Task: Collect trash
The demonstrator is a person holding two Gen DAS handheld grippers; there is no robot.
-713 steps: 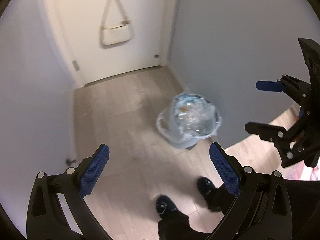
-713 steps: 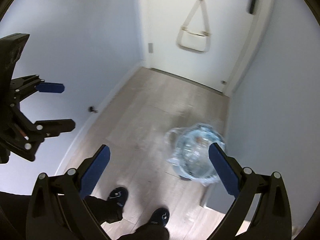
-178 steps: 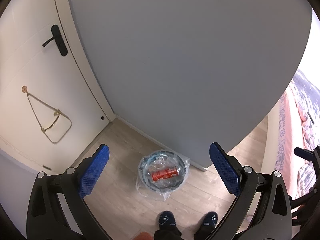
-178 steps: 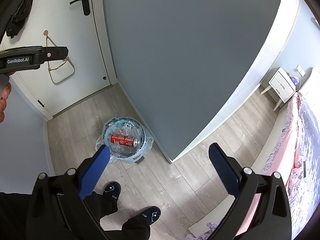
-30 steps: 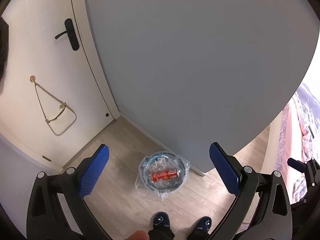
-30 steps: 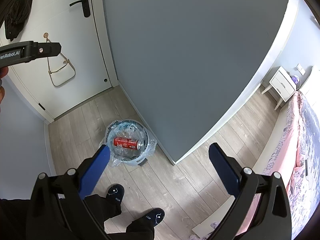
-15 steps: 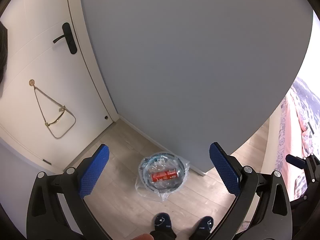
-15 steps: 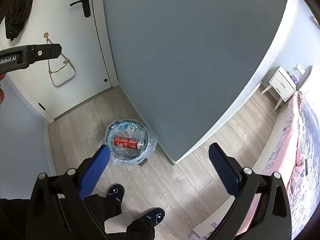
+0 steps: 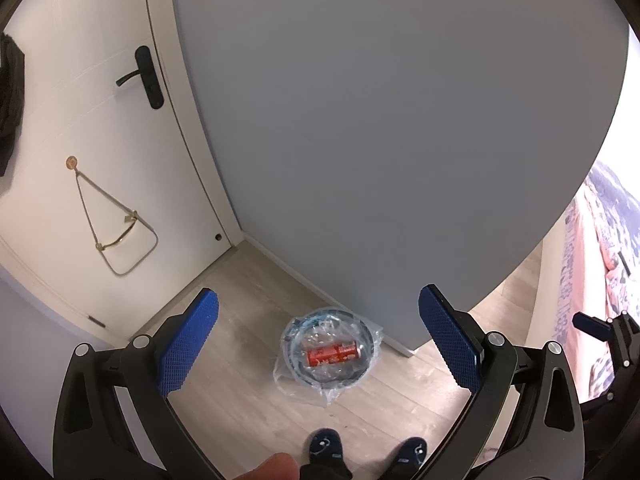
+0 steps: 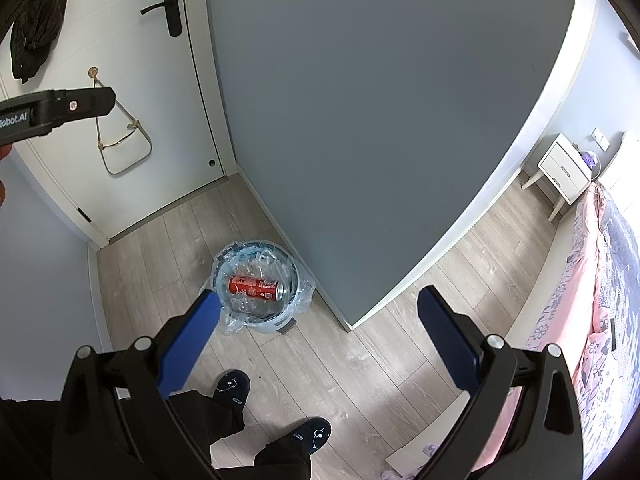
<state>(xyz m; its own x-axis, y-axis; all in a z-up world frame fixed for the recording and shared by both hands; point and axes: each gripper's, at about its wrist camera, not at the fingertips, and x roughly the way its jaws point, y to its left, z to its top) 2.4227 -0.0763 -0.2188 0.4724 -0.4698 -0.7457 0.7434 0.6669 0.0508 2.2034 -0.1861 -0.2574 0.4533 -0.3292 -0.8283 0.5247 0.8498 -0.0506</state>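
A red soda can (image 10: 255, 288) lies on its side in a round trash bin (image 10: 256, 318) lined with crinkled clear plastic, on pale wood-plank floor (image 10: 360, 360) at the grey wall's corner. Both the left tool (image 9: 318, 346) and right tool (image 10: 318, 340), with blue textured pads, hang high above, jaws wide apart and empty.

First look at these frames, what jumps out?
The red can lying on its side in the plastic-lined bin, on the wood floor by the grey wall's corner. Both grippers, left and right, hang high above it, jaws wide open and empty.
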